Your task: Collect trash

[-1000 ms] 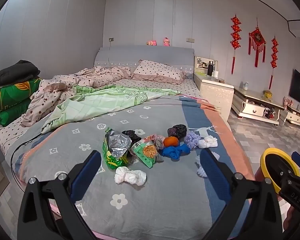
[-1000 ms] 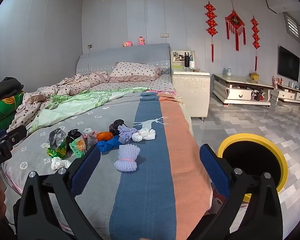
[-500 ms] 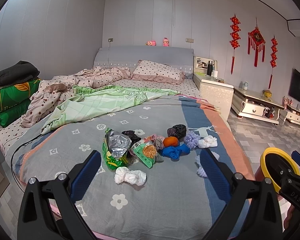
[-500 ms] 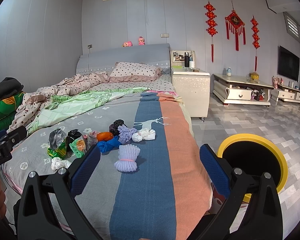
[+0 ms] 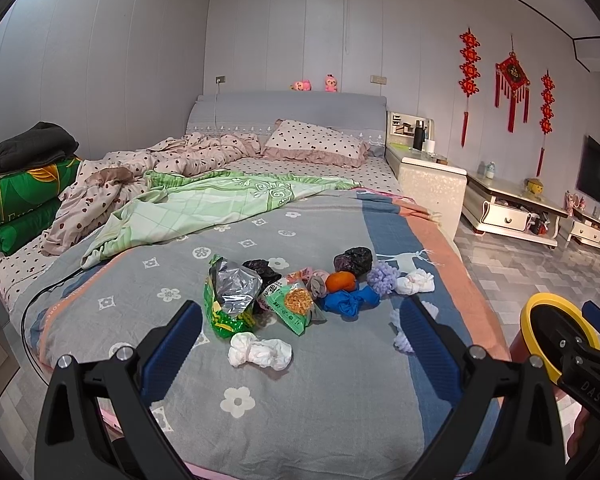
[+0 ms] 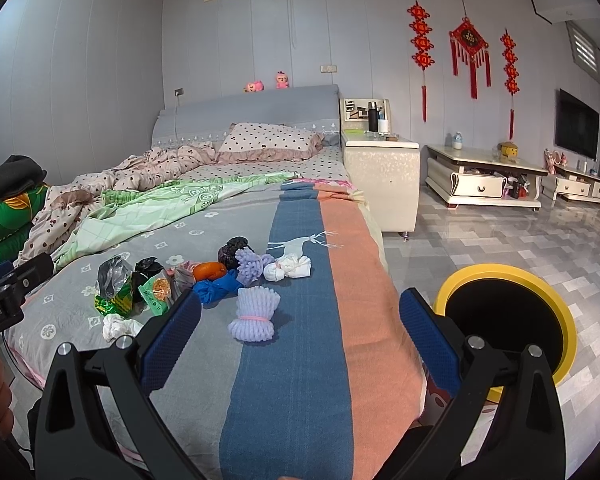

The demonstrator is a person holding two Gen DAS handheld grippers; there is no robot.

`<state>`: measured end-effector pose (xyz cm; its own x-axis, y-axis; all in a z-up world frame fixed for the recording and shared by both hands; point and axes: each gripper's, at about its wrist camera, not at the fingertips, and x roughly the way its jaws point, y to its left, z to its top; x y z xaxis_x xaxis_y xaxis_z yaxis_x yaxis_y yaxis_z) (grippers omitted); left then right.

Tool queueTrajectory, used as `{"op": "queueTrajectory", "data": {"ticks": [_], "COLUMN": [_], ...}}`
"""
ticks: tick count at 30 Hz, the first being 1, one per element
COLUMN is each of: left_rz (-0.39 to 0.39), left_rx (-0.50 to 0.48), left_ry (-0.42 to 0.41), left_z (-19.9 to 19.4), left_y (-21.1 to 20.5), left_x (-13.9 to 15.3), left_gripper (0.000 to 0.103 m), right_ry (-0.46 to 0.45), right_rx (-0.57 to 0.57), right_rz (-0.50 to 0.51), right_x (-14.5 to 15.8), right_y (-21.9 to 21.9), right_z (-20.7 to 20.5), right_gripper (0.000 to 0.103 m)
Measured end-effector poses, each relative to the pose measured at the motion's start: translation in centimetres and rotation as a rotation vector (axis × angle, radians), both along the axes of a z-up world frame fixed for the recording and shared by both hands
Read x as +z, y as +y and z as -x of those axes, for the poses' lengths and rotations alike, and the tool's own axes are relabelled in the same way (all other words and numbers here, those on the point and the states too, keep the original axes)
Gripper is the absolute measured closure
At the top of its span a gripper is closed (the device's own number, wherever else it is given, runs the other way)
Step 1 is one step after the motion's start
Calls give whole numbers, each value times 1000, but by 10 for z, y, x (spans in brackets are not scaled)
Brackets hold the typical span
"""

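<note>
A heap of trash lies on the grey bedspread [image 5: 300, 412]: a green snack bag [image 5: 230, 300], a white crumpled wad [image 5: 259, 351], a blue wad [image 5: 350, 302], an orange ball [image 5: 341, 281], black bags [image 5: 353, 260] and a purple foam net [image 6: 255, 314]. A yellow-rimmed bin [image 6: 506, 320] stands on the floor right of the bed. My left gripper [image 5: 298, 344] is open and empty, above the bed's foot, short of the white wad. My right gripper [image 6: 300, 330] is open and empty, near the purple net.
A rumpled green quilt [image 5: 204, 208] and spotted bedding [image 5: 148, 168] cover the far bed. Folded green blankets [image 5: 20, 208] sit at the left. A white nightstand [image 6: 380, 176] and low cabinets [image 6: 484, 180] stand to the right on the tiled floor [image 6: 500, 240].
</note>
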<state>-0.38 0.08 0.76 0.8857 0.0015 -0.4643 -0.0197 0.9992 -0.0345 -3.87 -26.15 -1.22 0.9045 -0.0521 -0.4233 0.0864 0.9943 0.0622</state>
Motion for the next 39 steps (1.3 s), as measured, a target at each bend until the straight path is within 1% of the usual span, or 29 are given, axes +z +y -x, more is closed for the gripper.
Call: {"op": "queueTrajectory", "data": {"ticks": [32,33,34,39], "left_rz": [0,1,2,12], "left_rx": [1,1,1,-3], "left_ry": [1,2,3,8], "left_z": [1,1,1,0], "left_y": [0,0,0,2], "left_x": [-1,-2,-3,-7], "left_gripper": [7,7,7,7], "right_ry": [8,8,11,21], "right_rx": [1,0,-2,-6], "right_rz": [-3,-3,-4,-5], "right_x": [-1,-2,-13,-19], "right_y": [0,0,0,-1], "right_z": [1,1,-3,-2], "right_gripper": [8,8,8,8]}}
